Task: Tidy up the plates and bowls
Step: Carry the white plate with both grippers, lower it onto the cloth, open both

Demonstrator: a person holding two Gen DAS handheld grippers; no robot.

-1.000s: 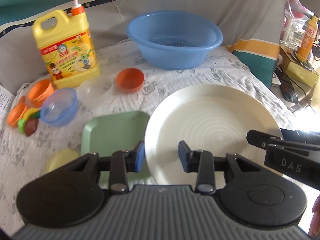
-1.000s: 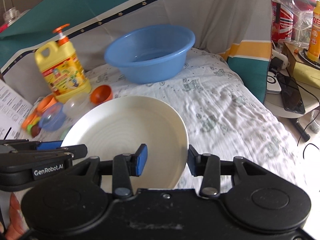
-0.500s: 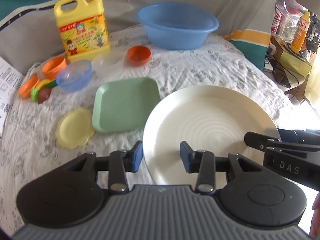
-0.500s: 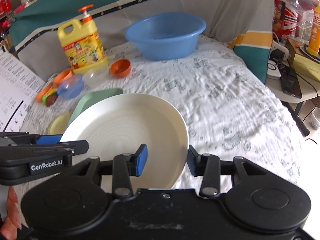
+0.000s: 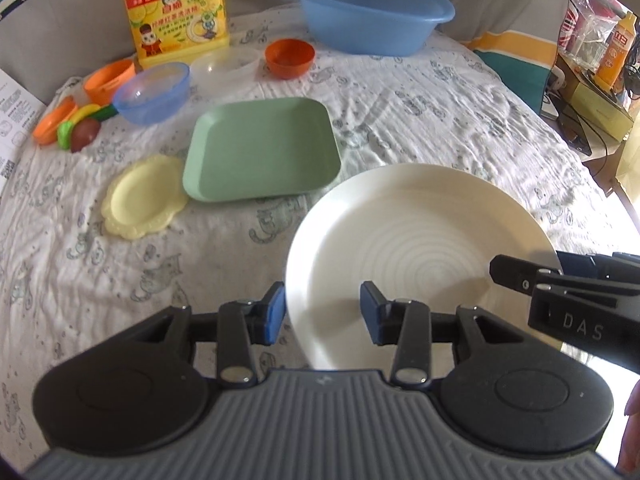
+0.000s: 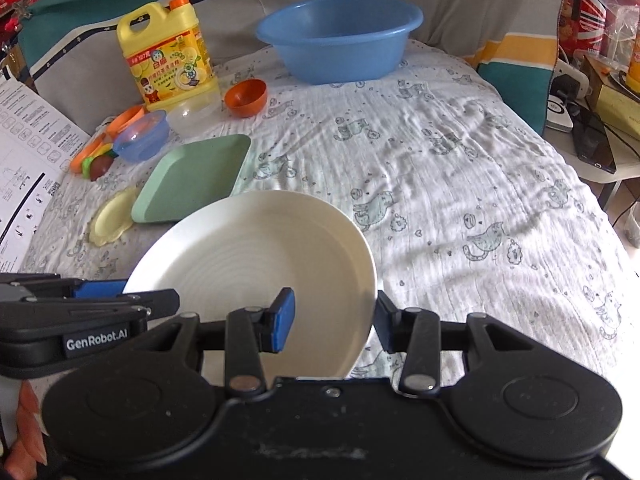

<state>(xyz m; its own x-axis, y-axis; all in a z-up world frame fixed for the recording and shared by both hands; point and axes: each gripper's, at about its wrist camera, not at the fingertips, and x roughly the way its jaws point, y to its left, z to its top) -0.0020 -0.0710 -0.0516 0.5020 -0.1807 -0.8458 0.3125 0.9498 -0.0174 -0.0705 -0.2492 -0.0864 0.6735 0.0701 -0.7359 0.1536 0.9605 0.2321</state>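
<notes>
Home bedroom, quilted cat-print bedspread (image 6: 460, 184), dish-soap jug (image 6: 168, 60), cluttered side table (image 6: 592, 128)

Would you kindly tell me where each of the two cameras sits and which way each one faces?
Left wrist: on the left tongs, facing forward and down over the white plate toward the green square plate; right tongs enter at right.
Right wrist: on the right tongs, facing forward and down over the plate's right rim; left tongs and fingertips at left.
Shared: white plate, green plate, blue basin, detergent jug.
</notes>
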